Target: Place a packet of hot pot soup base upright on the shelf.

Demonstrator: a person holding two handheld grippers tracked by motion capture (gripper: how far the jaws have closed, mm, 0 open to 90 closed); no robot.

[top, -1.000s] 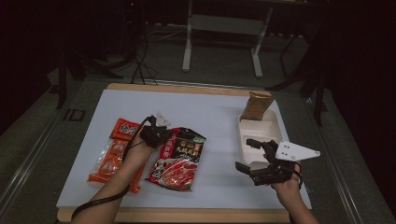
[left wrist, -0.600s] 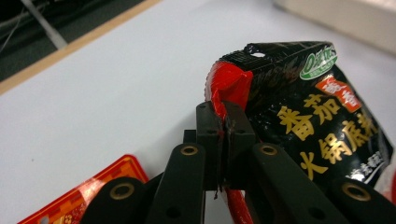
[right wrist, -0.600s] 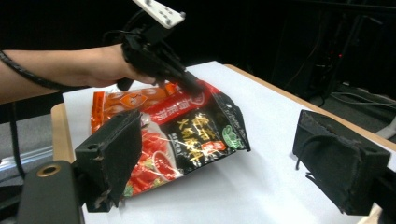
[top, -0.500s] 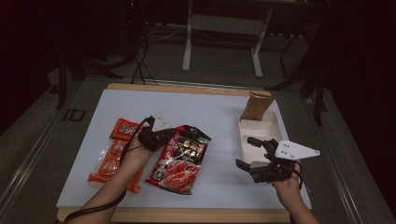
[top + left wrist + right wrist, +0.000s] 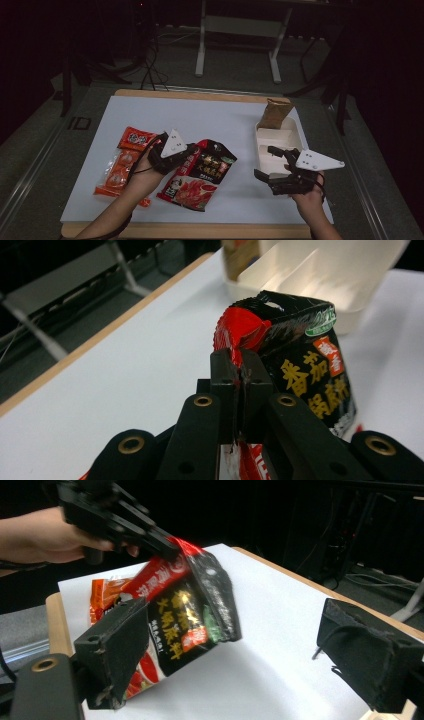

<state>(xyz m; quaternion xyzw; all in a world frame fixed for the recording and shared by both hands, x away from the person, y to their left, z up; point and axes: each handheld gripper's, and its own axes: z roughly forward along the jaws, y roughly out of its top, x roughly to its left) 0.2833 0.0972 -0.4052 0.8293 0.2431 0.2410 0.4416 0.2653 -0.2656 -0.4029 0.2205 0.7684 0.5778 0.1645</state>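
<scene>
The black-and-red pouch (image 5: 200,172) is a flat, glossy foil packet, black over its upper part with yellow characters and a small green oval mark, red with a pictured dish over its lower part. In the high view I see it left of centre on the white tabletop (image 5: 225,125), its upper edge raised off the surface and its lower end resting on the tabletop. In the right gripper view the pouch (image 5: 185,615) hangs at a slant, top corner up, bottom on the white surface. An orange packet (image 5: 122,160) lies flat just beside it on the left, well apart from the white tray (image 5: 277,137) at the right, behind which a brown bag (image 5: 275,112) stands.

My left gripper (image 5: 192,151) has its fingers (image 5: 222,380) brought together and clamped on the crumpled red top corner of the pouch (image 5: 305,365); in the left gripper view the foil is pinched in the narrow seam between the two pads. My right gripper (image 5: 265,162) rests at the near end of the tray, fingers (image 5: 117,645) spread wide apart, with nothing between them and touching nothing that I can see.
</scene>
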